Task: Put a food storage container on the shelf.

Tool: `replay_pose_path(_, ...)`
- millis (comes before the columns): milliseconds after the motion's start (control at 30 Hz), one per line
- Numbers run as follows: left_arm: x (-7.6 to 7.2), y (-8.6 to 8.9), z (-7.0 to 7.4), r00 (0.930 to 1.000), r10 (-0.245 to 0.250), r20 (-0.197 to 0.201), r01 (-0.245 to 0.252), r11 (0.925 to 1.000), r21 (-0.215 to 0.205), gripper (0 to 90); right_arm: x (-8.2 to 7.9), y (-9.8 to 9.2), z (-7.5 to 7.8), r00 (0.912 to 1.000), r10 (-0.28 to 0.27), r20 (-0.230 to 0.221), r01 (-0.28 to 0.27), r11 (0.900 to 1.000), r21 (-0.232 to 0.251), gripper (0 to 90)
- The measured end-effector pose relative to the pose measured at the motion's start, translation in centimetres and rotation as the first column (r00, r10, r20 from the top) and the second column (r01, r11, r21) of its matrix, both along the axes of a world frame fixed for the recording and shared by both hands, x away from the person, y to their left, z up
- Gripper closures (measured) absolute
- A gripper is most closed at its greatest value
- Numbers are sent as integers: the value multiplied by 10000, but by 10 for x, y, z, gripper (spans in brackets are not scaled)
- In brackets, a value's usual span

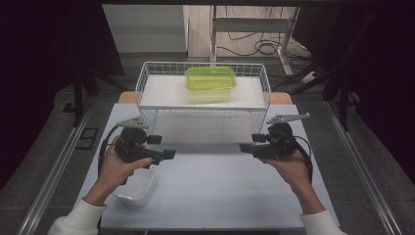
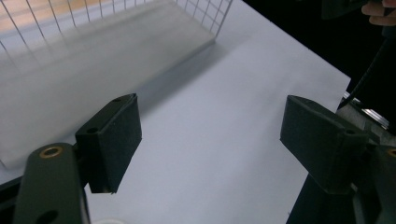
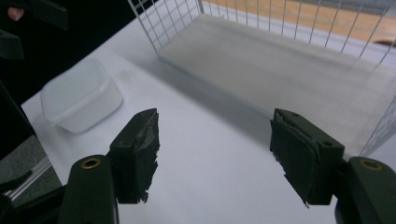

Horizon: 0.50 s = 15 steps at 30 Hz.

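Both jaws spread wide, nothing held: left gripper, right gripper; green container on wire rack at 12 o'clock; white tub at 7 o'clock.

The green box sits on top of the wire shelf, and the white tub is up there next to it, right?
Not quite. The green box does sit on top of the wire shelf, but the white tub is down on the table, near the front left corner by the person's left hand. The high view shows this.
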<state>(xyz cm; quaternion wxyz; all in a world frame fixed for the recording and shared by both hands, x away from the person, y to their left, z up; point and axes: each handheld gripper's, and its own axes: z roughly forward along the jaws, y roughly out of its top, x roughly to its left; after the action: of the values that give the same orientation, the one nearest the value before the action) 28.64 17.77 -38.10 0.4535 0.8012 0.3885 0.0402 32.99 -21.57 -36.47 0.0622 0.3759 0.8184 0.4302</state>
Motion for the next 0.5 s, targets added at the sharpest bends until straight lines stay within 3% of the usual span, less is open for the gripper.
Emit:
replay_pose_path(133, -3, 1, -13, 9994, -96, -335, 95, 10000, -29, 214, -8, -2, -11, 9999, 53, -115, -55, 9998, -190, 327)
replay_pose_path(267, -7, 3, -31, 9976, -42, -687, 42, 10000, -12, 229, -18, -4, -29, 9984, 217, -517, -234, 9992, -317, 328)
replay_pose_path(400, -8, 2, -43, 9960, -12, -896, 53, 9990, 451, 239, -21, -8, -41, 9972, 196, -722, -220, 9993, -316, 329)
replay_pose_path(500, -9, 2, -49, 9944, -57, -1051, 108, 9988, 487, 245, -22, -9, -48, 9960, 182, -871, -217, 9990, -397, 331)
